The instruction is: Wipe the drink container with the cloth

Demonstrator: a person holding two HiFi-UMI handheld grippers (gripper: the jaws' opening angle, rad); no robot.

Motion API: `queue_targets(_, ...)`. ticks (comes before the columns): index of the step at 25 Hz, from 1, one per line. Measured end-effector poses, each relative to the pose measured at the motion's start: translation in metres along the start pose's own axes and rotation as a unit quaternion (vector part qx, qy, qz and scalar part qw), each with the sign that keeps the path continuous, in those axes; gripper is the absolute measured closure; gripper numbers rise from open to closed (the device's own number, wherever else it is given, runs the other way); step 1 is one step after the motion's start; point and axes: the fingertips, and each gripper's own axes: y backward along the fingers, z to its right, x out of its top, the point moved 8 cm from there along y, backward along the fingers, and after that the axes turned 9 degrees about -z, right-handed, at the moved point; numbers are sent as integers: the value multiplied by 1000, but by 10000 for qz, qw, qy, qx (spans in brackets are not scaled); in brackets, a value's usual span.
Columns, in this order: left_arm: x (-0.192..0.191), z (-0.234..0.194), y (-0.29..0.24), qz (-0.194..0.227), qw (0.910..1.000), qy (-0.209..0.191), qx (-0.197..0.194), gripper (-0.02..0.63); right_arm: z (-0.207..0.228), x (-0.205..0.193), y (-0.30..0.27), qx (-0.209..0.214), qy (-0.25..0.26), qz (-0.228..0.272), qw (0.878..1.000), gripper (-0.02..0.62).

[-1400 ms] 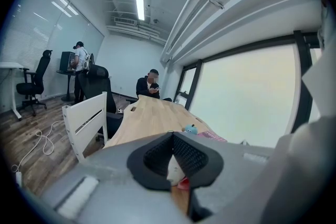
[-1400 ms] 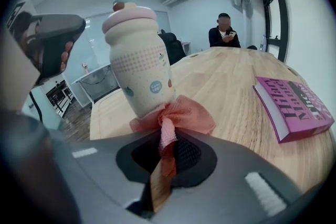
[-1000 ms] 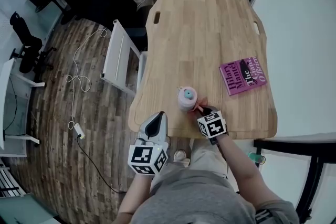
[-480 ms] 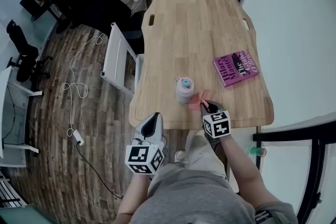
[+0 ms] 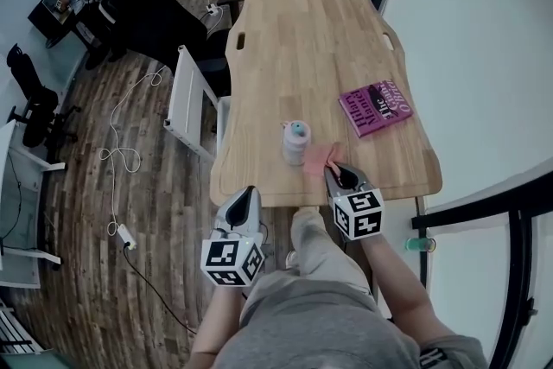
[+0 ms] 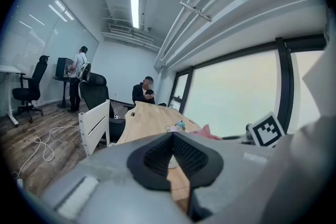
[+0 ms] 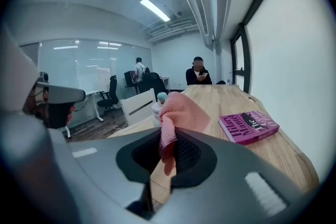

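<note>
Long wooden table (image 5: 294, 39) in an office room, with people seated far off. Find the drink container (image 5: 295, 142) upright near the table's near edge, pale in the body and teal at the cap. Just beside it, on its right, see the pink cloth (image 5: 320, 158); cannot tell whether touching. Pinched at one end by the right gripper (image 5: 333, 172), clamped tight on the fabric, with the rest bunched and drooping forward. Note the left gripper (image 5: 249, 194) low off the table edge, closed on nothing, well apart from the container. Beware tipping: probably takes little to topple an unbraced container pushed sideways. Beware also losing the cloth, gripped only by an end. Keep clear of the purple book (image 5: 375, 107) farther right.
</note>
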Motion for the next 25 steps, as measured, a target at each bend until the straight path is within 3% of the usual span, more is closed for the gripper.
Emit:
queue_targets(12, -9, -17, 34, 154, 9989, 147, 408, 603, -60, 31, 25, 155, -50, 756, 9970, 566)
queue_targets(25, 7, -80, 23, -41, 9997, -28, 259, 603, -102, 39, -36, -281, -343, 715, 9965, 566)
